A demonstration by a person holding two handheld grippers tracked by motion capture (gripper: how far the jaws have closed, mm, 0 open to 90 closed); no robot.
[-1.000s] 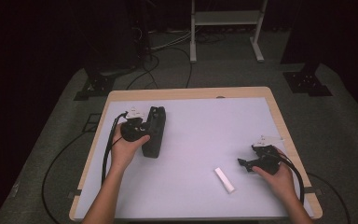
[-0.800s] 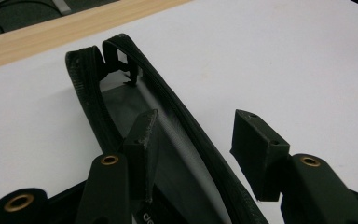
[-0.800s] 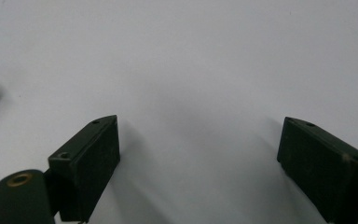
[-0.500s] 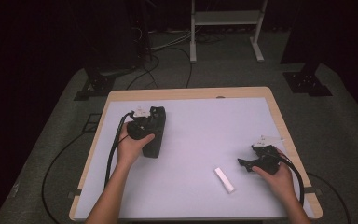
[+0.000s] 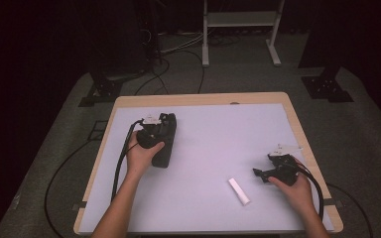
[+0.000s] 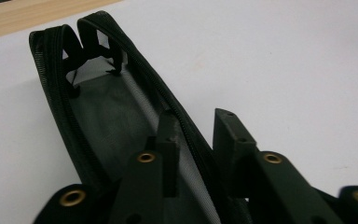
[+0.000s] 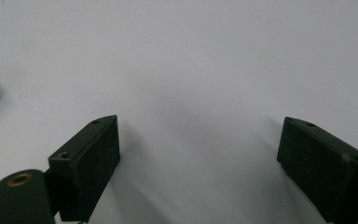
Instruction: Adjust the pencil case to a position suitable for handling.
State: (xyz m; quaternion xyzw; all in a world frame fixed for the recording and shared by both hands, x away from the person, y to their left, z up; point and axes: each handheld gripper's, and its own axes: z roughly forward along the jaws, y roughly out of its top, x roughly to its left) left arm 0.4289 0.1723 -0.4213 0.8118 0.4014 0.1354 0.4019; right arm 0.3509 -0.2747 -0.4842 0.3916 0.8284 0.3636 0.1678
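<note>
The left tongs (image 6: 193, 135) are gripping the zippered rim of a black pouch (image 6: 107, 112). In the left gripper view one jaw is reaching inside the open pouch, against its grey mesh lining, while the other is standing outside on the pale bench (image 6: 284, 60), with the near zipper edge running between them. The jaws have just been closing on that edge and are now pinching it. The pouch is stretching away from the tongs, its far end gaping open, where a pair of black strap loops are standing up.

In the high view the left tongs (image 5: 157, 130) are sitting on top of the pouch (image 5: 164, 148), which is lying lengthwise on the left part of the bench (image 5: 213, 129), its far end pointing away from the person. The left hand (image 5: 141, 156) is wrapping around the tongs' body, and a black cable (image 5: 124, 158) is trailing from it back toward the person.

The right tongs (image 7: 198, 158) are standing wide apart with nothing between them, hovering just over the bare bench surface. In the high view the right tongs (image 5: 259, 173) are pointing toward the left, held by the right hand (image 5: 295, 191) near the right edge. A small white bar (image 5: 239, 191) is lying flat on the bench just ahead of and slightly nearer the person than the right tongs, apart from them. The pouch and left tongs are well away from the right tongs.
</note>
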